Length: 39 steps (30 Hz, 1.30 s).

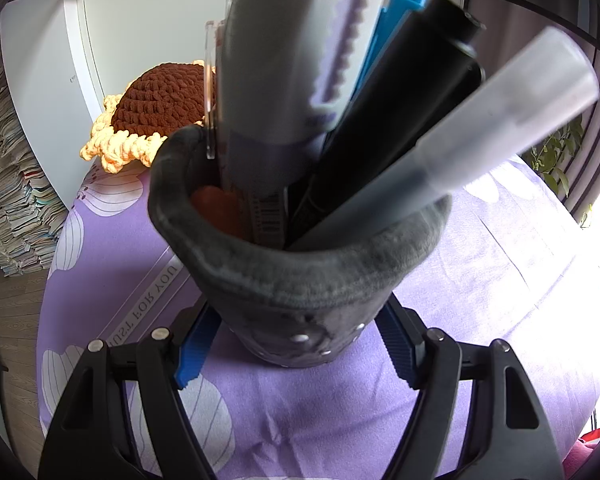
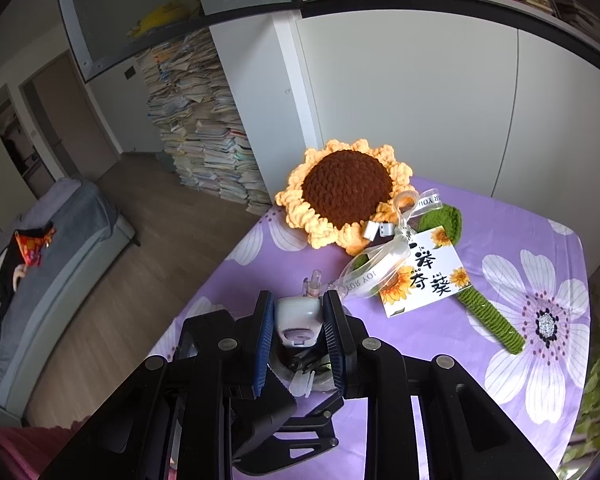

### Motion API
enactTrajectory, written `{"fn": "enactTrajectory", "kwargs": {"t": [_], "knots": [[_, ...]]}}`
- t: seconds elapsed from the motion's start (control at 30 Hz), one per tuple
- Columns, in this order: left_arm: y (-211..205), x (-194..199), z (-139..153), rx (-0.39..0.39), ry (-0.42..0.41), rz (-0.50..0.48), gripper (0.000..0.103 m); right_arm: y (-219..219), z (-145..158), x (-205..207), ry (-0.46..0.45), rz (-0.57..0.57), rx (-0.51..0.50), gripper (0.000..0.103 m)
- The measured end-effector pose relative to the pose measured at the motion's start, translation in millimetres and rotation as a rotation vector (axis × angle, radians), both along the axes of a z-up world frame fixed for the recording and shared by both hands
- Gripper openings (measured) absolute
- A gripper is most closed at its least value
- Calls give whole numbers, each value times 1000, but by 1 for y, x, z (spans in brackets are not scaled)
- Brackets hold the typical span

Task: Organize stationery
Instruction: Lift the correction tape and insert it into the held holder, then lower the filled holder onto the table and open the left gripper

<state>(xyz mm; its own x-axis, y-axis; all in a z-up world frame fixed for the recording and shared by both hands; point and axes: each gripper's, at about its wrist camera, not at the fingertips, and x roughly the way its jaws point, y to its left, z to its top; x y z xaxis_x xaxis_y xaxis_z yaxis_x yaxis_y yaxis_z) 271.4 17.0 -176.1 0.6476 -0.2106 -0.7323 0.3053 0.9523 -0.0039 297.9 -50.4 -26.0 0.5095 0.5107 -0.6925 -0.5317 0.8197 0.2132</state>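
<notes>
A grey felt pen holder (image 1: 300, 280) stands on the purple flowered cloth (image 1: 300, 412). My left gripper (image 1: 300, 312) is shut on the holder's lower sides with its blue pads (image 1: 196, 344). Out of the holder stick a thick grey pen (image 1: 268, 60), a blue pen (image 1: 400, 12), a black marker (image 1: 404, 112), a frosted pen (image 1: 480, 132) and a clear ruler (image 1: 210, 88). In the right wrist view my right gripper (image 2: 299, 300) is shut on a small white-grey correction tape (image 2: 296, 316). It hangs just above the holder's mouth (image 2: 320, 382), which is mostly hidden.
A crochet sunflower (image 2: 346, 192) with a green stem (image 2: 492, 320), a ribbon (image 2: 372, 276) and a printed card (image 2: 424, 276) lie at the back of the table. The table's left edge (image 2: 204, 292) drops to a wooden floor. White cabinet doors (image 2: 400, 100) stand behind it, with stacked books (image 2: 204, 128) beside them.
</notes>
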Motion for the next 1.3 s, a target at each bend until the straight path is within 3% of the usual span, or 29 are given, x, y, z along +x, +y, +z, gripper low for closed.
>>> {"fn": "enactTrajectory", "kwargs": {"t": [0.5,0.7,1.0,1.1,1.3], "knots": [[0,1,0,0,0,0,73,10,-20,2,66,30,-30,26],[0,1,0,0,0,0,73,3,-20,5,124,35,19,27],[0,2,0,1,0,0,73,-40,-6,-16,20,-50,58,28],[0,1,0,1,0,0,73,-61,-19,-24,28,-100,67,36],[0,-1,4,4,-30,4,73,-107,-56,-34,102,-224,106,36]]}}
